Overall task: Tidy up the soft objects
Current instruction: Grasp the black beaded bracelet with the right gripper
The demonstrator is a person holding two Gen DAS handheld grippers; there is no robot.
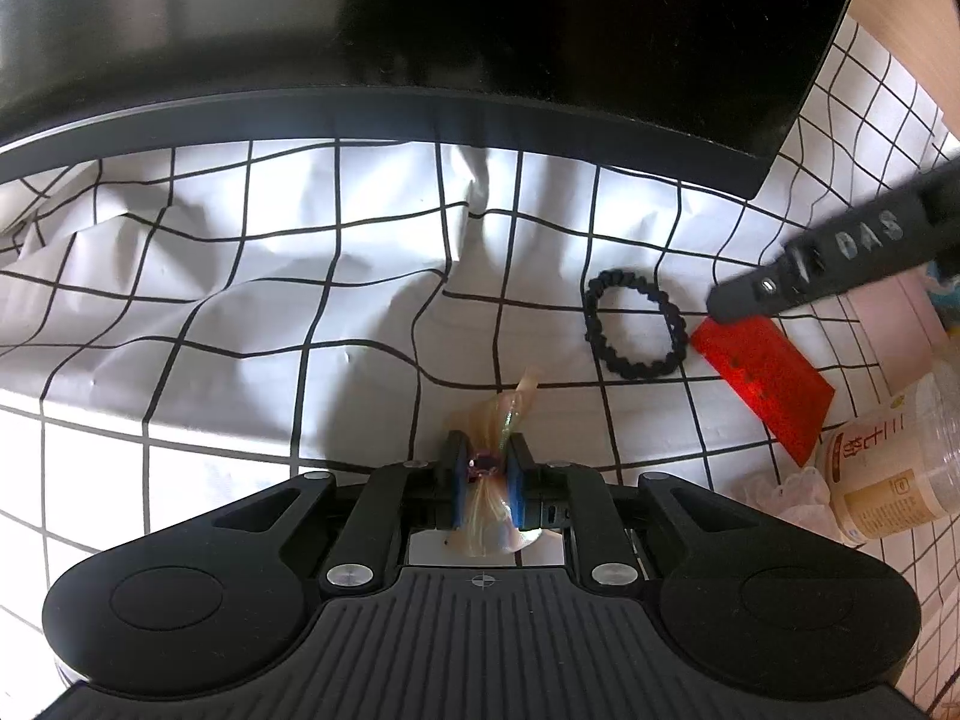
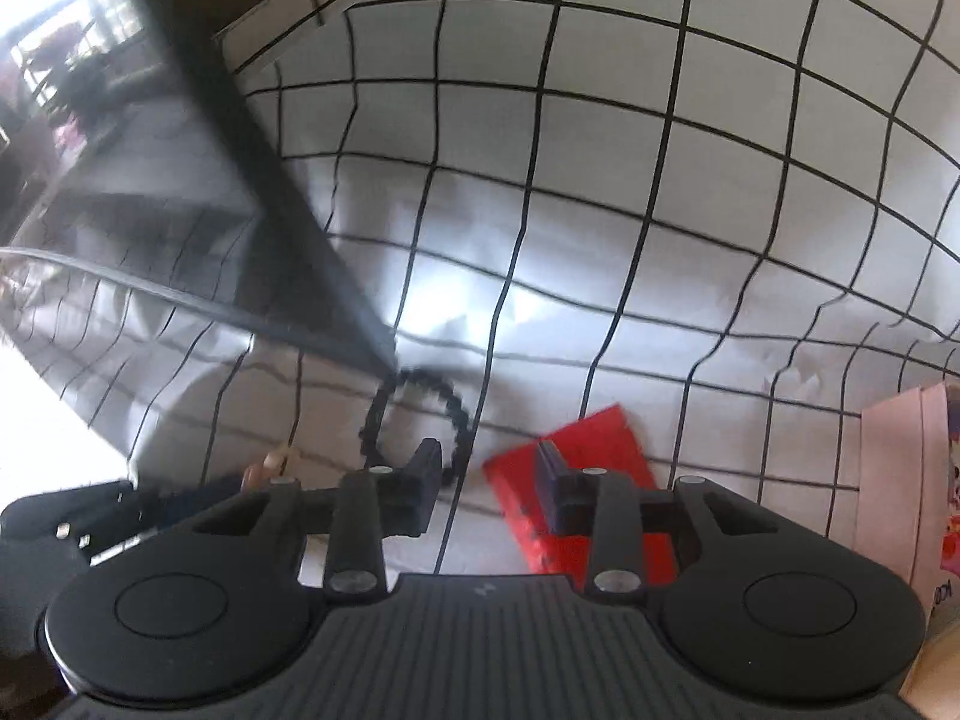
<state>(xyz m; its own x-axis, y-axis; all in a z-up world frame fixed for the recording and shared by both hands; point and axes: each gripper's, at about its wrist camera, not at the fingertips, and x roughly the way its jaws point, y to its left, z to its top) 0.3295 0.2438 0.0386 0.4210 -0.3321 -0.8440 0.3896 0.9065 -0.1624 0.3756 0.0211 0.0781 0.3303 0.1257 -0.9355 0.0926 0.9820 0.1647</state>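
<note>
left wrist view: the left gripper (image 1: 485, 468), nearly closed, pinches a translucent peach bow (image 1: 501, 420) between its blue pads above the grid-patterned cloth (image 1: 240, 276) on the desk. a black braided hair tie (image 1: 635, 323) lies ahead to the right, beside a red card (image 1: 765, 378). the other tool reads "das"; a jar (image 1: 894, 468) carries chinese characters.

right wrist view: the right gripper (image 2: 489, 474) hangs partly open and empty over the hair tie (image 2: 414, 420) and red card (image 2: 576, 450).
</note>
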